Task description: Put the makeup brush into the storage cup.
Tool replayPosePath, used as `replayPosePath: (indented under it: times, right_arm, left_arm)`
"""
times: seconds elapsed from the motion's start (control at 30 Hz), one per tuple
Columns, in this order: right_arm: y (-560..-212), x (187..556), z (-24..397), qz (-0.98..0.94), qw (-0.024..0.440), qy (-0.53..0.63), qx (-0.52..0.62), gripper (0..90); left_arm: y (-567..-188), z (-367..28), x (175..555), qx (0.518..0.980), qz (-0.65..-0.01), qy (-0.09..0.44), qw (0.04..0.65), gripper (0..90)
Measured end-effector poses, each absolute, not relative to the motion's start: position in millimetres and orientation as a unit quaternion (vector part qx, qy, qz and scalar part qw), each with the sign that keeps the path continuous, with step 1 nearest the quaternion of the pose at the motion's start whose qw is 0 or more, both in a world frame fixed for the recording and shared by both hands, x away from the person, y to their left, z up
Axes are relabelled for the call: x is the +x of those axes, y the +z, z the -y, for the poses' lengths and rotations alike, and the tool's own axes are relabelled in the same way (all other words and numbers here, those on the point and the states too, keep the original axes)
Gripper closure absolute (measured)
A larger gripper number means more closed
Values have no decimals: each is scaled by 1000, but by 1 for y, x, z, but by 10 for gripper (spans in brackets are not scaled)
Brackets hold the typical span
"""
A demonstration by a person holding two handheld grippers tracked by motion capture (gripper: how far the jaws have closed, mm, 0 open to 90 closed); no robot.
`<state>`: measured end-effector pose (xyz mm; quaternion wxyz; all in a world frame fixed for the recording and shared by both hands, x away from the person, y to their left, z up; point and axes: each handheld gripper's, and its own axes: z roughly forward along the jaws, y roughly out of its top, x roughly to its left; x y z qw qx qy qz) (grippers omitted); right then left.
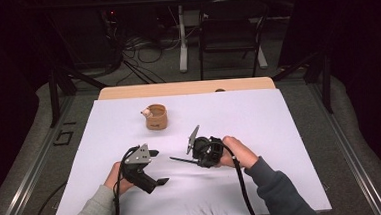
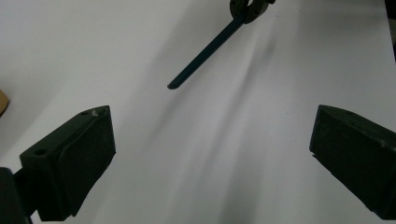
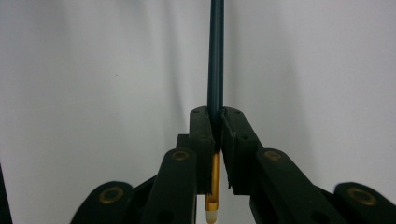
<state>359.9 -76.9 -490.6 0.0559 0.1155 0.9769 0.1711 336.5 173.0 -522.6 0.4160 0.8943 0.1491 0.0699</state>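
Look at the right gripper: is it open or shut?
Shut. In the right gripper view, the right gripper has its jaws pressed against a dark pencil, whose gold ferrule pokes out behind them.

Slim dark teal pencil (image 3: 215, 56): smooth painted shaft with slight sheen, shiny gold metal ferrule, pale matt eraser tip. Black matt plastic right gripper (image 3: 215, 135): pads look rubbery, brass-coloured rivets on the links. Black left gripper (image 2: 210, 154): matt plastic blocks, lightly scuffed edges; grey dull metal three-cornered plate on top. White table cover (image 1: 259, 118): matt, paper or cloth, faintly creased. Small tan round holder (image 1: 156, 116): wood or cork look, matt. Light wooden table edge (image 1: 187, 87): smooth. Grey sleeves (image 1: 279, 192): soft knit cloth.
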Motion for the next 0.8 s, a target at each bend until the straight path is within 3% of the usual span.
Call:
replayPosePath:
  times: [0.8]
  right_arm:
    - [-493, 348, 57, -982, 64, 166, 64, 834]
  left_arm:
    - [-517, -163, 342, 904, -114, 44, 411, 0]
